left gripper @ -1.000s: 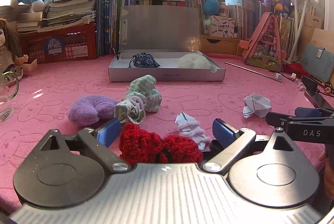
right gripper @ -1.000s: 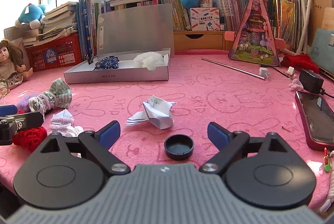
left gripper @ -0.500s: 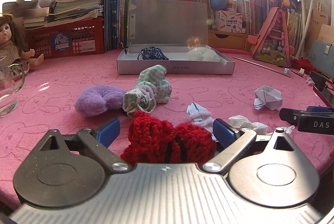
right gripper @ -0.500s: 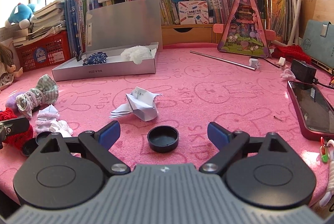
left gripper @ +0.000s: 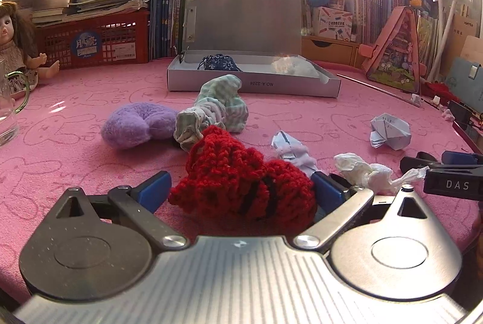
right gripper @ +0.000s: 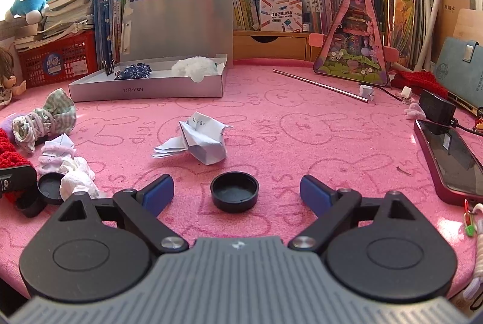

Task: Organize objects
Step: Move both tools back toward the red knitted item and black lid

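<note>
A red knitted piece [left gripper: 241, 185] lies on the pink cloth between the blue pads [left gripper: 154, 191] of my left gripper [left gripper: 241, 190]. The jaws stand wide and the left pad is clear of the yarn. My right gripper [right gripper: 237, 194] is open too, with a black round cap [right gripper: 235, 188] on the cloth between its fingertips, touching neither. The silver box [left gripper: 253, 82] stands open at the back, holding a blue patterned pouch [left gripper: 219, 63] and a white fluffy item [left gripper: 294, 66]. One finger of the right gripper [left gripper: 446, 170] shows at the left wrist view's right edge.
A purple fluffy item [left gripper: 132, 125], a green striped scrunchie [left gripper: 217, 109], folded paper [right gripper: 205, 143], a white tissue [left gripper: 362, 170] and a second black cap [right gripper: 49, 188] lie about. A phone [right gripper: 452, 161] is at right, a glass mug [left gripper: 9, 112] at left, and books and toys line the back.
The left gripper has edged forward, so the red knitted piece sits deeper between its fingers and the tissue has come into view. The black cap has shifted slightly left and centred between the right fingers.
</note>
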A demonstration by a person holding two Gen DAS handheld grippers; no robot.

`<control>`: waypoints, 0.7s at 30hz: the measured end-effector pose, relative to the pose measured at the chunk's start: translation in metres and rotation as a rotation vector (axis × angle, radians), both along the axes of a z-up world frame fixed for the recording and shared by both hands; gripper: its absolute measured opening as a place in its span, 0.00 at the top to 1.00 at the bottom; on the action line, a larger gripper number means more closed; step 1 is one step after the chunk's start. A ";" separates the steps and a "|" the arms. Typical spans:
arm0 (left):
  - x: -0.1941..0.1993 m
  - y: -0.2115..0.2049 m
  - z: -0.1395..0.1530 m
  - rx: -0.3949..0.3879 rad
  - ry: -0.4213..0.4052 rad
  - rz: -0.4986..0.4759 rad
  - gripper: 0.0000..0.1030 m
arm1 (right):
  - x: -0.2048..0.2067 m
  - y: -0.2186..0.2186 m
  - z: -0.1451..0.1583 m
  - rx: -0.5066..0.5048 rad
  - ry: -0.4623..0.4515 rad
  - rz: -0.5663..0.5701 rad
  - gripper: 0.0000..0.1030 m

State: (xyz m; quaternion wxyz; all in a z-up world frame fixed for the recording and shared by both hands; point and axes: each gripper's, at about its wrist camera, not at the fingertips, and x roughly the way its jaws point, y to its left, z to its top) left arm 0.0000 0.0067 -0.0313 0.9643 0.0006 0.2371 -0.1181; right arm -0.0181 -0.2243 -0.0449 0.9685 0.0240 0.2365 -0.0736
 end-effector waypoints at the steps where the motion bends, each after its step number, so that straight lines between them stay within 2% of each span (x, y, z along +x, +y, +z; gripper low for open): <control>1: 0.000 0.000 0.000 -0.002 0.002 0.000 0.03 | 0.000 0.000 0.000 -0.001 0.000 0.000 0.08; 9: -0.001 -0.001 -0.001 0.003 -0.001 0.005 0.03 | 0.001 0.001 -0.001 -0.007 -0.002 -0.002 0.08; 16: -0.010 -0.007 0.003 0.090 -0.062 -0.011 0.03 | 0.001 0.001 -0.001 -0.008 -0.001 -0.001 0.07; 21: -0.011 -0.009 0.001 0.103 -0.070 -0.014 0.03 | 0.000 0.002 -0.001 -0.013 -0.004 0.004 0.09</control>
